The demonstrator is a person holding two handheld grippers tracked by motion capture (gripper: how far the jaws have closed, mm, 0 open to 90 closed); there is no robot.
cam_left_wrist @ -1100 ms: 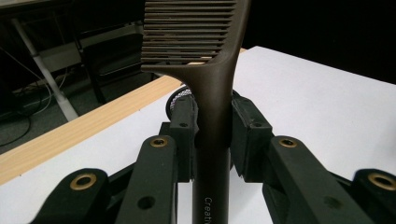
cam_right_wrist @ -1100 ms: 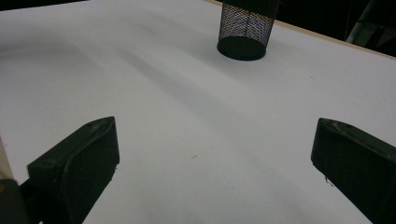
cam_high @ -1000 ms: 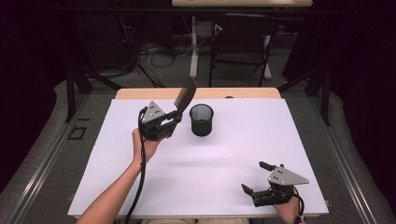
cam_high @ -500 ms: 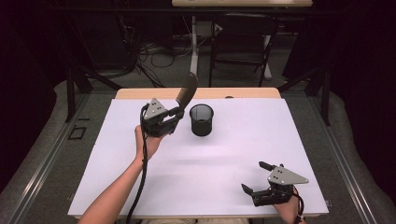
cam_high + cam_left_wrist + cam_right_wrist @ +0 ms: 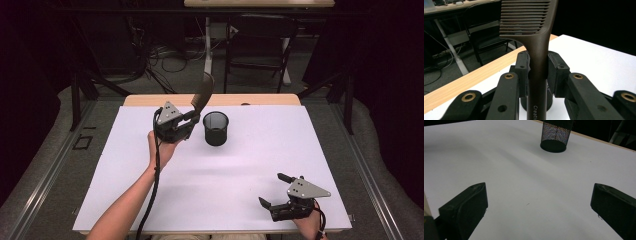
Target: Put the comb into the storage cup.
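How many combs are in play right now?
1. The comb is clamped by its handle in the left gripper, raised beside the mesh cup. None seen elsewhere.

Right tool [image 5: 537, 207] jaws wide apart over white table [image 5: 499, 157], black mesh cup [image 5: 556, 135] beyond

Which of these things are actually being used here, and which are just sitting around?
In use:
comb, clamped in the left gripper
black mesh cup, right beside it

Sitting around:
right gripper, fingers open, holding nothing
white table
chair behind
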